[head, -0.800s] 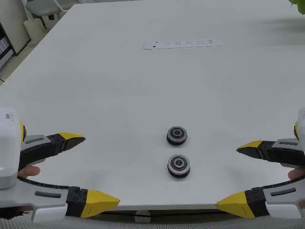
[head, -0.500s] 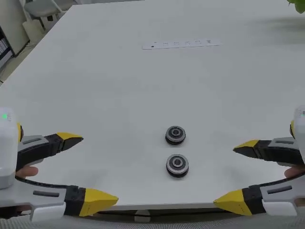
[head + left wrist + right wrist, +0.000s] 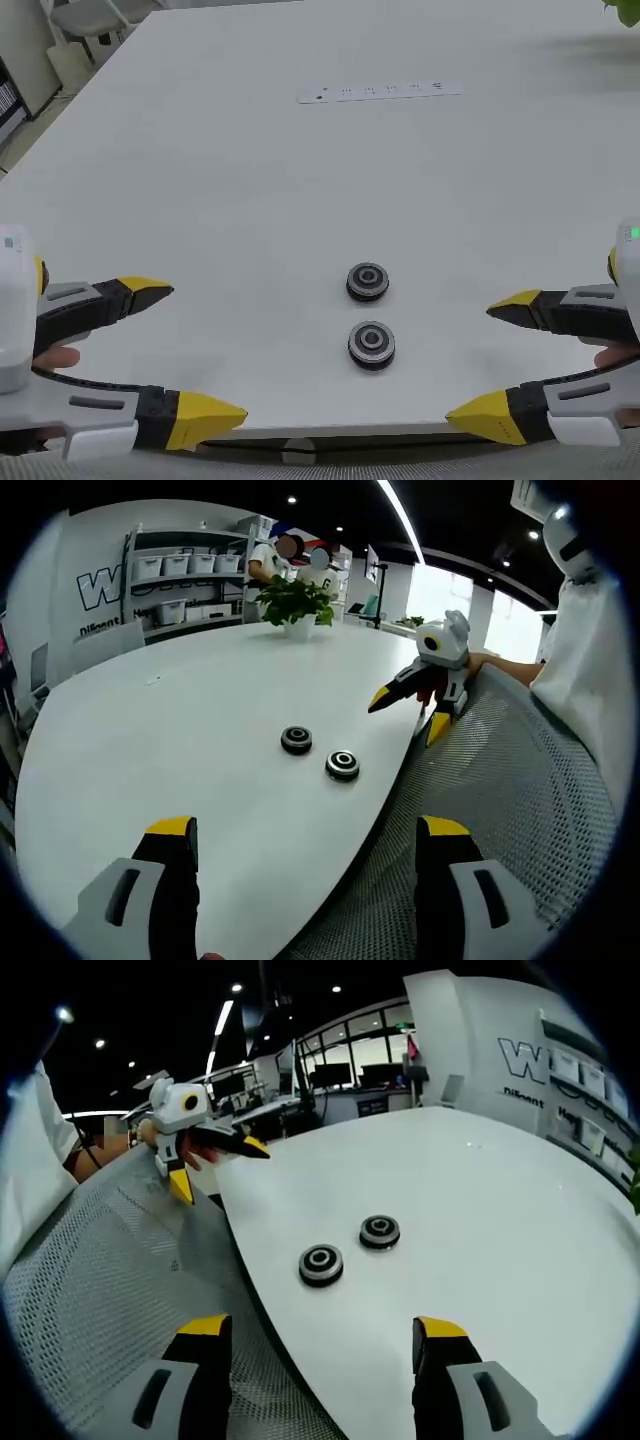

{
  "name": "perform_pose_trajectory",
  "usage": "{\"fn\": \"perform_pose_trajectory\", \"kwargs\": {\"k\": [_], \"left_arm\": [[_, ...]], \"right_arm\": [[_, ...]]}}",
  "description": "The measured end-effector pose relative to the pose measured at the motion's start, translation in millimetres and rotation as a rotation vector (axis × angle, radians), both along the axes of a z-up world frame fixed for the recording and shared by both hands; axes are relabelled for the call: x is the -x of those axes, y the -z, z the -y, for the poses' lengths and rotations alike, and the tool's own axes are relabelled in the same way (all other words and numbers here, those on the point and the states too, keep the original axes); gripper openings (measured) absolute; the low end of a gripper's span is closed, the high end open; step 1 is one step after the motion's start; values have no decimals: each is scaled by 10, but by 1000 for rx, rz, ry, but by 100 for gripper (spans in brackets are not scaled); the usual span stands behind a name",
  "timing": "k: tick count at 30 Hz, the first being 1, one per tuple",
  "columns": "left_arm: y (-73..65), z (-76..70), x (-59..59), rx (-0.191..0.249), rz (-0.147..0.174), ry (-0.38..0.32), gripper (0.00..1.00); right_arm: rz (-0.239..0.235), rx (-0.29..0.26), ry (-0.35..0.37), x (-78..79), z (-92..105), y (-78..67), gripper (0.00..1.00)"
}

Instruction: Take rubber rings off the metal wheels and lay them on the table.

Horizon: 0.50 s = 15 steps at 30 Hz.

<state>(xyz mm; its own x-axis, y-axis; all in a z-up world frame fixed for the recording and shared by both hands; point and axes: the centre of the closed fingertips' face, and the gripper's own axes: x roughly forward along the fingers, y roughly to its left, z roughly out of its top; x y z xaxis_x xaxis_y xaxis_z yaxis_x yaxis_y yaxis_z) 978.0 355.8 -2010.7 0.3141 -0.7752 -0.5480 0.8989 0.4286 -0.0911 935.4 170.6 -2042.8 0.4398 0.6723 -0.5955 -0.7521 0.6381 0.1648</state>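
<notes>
Two metal wheels with black rubber rings lie flat on the white table (image 3: 250, 180): a far wheel (image 3: 367, 282) and a near wheel (image 3: 371, 345) close to the front edge. The same pair appears as the far wheel (image 3: 296, 740) and near wheel (image 3: 342, 766), and again as the far wheel (image 3: 380, 1231) and near wheel (image 3: 320, 1265). My left gripper (image 3: 192, 350) stands open at the lower left, well clear of the wheels. At the lower right my right gripper (image 3: 503, 360) is open too, with nothing between its yellow-tipped fingers.
A white power strip (image 3: 380, 92) lies far back on the table. A potted plant (image 3: 297, 605) stands at the far end. A grey mesh chair back (image 3: 120, 1290) runs along the table's front edge. Office chairs (image 3: 85, 25) stand at the back left.
Nothing on the table has moved. Both grippers stay open in about the same places; the view has shifted slightly.
</notes>
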Motion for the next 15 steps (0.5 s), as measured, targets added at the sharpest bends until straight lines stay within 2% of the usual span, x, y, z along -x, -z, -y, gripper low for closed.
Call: {"fn": "perform_pose_trajectory", "kwargs": {"k": [11, 15], "left_arm": [[-14, 6, -2, 6, 3, 5, 89], [13, 21, 35, -15, -2, 40, 90]], "right_arm": [[3, -7, 7, -11, 7, -9, 71], [3, -4, 5, -8, 15, -7, 70]]}}
